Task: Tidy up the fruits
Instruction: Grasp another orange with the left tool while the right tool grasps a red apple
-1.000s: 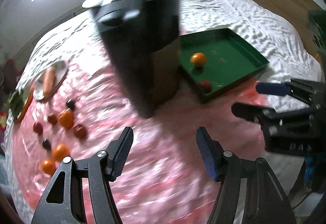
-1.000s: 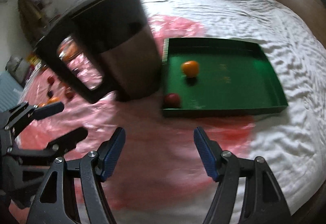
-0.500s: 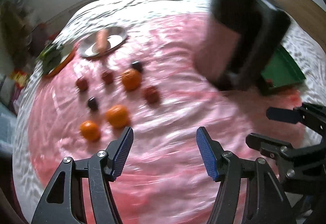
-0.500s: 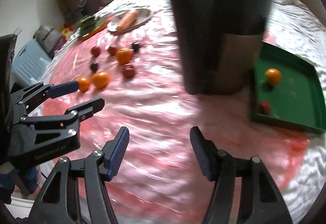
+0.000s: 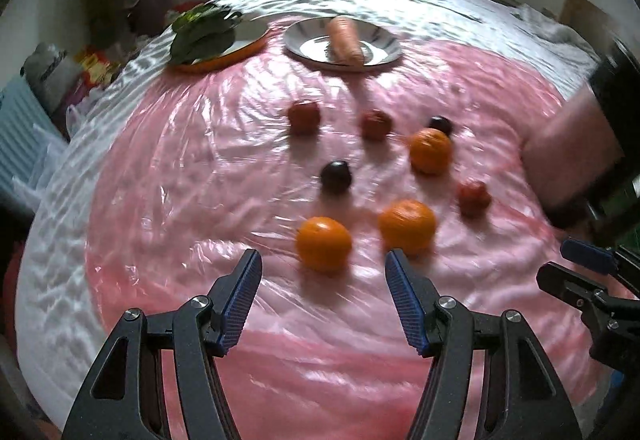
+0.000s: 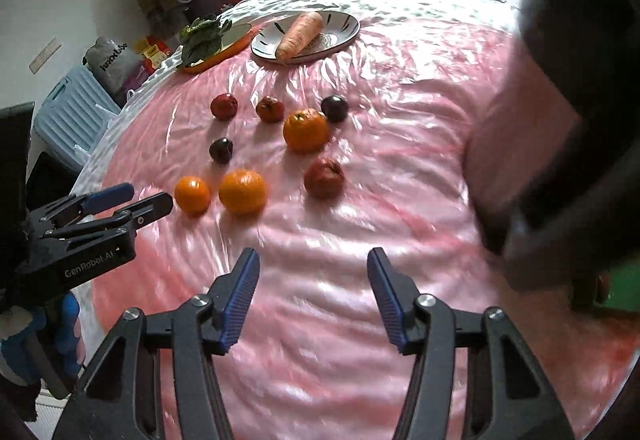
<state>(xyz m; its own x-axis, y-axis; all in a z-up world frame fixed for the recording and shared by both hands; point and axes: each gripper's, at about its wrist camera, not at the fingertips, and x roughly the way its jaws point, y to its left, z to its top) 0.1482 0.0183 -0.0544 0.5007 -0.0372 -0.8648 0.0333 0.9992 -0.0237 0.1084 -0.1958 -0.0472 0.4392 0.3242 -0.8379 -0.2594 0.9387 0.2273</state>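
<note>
Left wrist view: the left gripper (image 5: 322,272) is hovering with jaws spread wide and empty, the nearest orange (image 5: 323,243) sitting just beyond its tips at lower centre of the frame.
Right wrist view: the right gripper (image 6: 312,272) is also hanging open and empty over bare pink plastic sheet (image 6: 320,320), the fruit lying well ahead in the middle of the frame.
Fruit spread: three oranges, three small red fruits and two dark plums (image 5: 336,176) are lying loose on the sheet at frame centre, near one another, mostly apart.
Second orange: it (image 5: 407,225) is resting just to the right of the nearest one.
Not fruit: a carrot (image 6: 300,34) on a plate (image 6: 344,30) and leafy greens (image 6: 202,38) are sitting at the upper part of the frame.
Handling, judged: the oranges are looking firm, round and light, likely to roll on the slick, wrinkled sheet; the red fruits and plums are probably softer and easier to bruise.
Where to grip, judged: across the orange's widest middle, fingers coming level from both sides, with modest squeeze.
Right edge: a large dark container (image 6: 560,120) is looming, blurred; a sliver of green (image 6: 624,286) is showing below it.
</note>
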